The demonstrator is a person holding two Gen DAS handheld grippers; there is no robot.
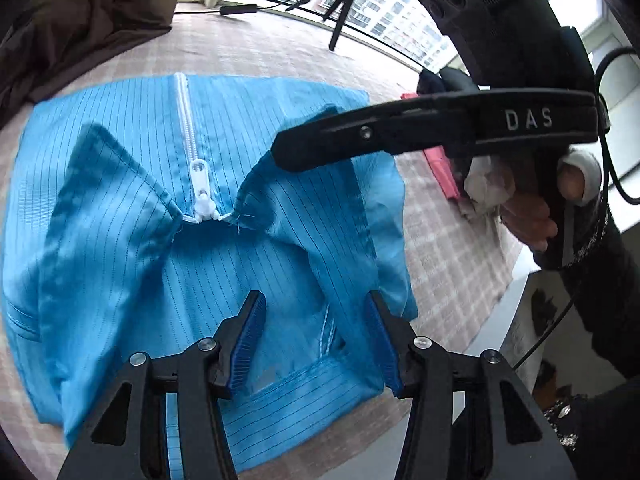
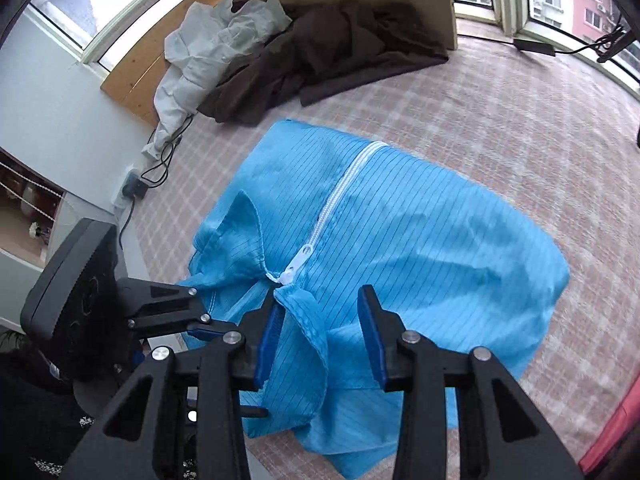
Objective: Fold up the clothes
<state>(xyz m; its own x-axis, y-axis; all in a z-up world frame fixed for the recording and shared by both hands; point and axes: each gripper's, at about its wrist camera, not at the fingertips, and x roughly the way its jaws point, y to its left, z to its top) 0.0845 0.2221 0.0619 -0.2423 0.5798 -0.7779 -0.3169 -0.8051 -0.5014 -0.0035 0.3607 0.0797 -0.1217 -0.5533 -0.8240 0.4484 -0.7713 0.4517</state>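
A blue pinstriped jacket (image 1: 224, 184) is spread front-up on a pink checked cover (image 1: 448, 248), its white zipper (image 1: 188, 128) closed up to the collar. The left gripper (image 1: 316, 344) is held just above the near edge of the garment, at the neck opening, with its blue-padded fingers (image 1: 250, 340) standing apart; cloth is seen in the gap beneath them, but no pad is pressed onto it, so the tool is released. Ahead of it and to its right, the right gripper (image 1: 280, 152) is seen from the side, carried by a hand (image 1: 532, 208), its tip over the right collar flap (image 1: 272, 192).

In the right wrist view, the right gripper (image 2: 320, 336) is likewise parted. The collar flap (image 2: 296, 320) lies between its pads (image 2: 266, 344), close against the left one (whether that pad actually touches the cloth cannot be told), and nothing is clamped. The left gripper (image 2: 192, 316) is seen just to its left, at the other collar flap (image 2: 236, 240).

Beyond both tools, past the far hem of the jacket, a brown cloth (image 2: 320, 56) and a white crumpled garment (image 2: 212, 40) are heaped against a wooden board (image 2: 152, 68). A red object (image 1: 440, 172) lies to the right of the jacket.
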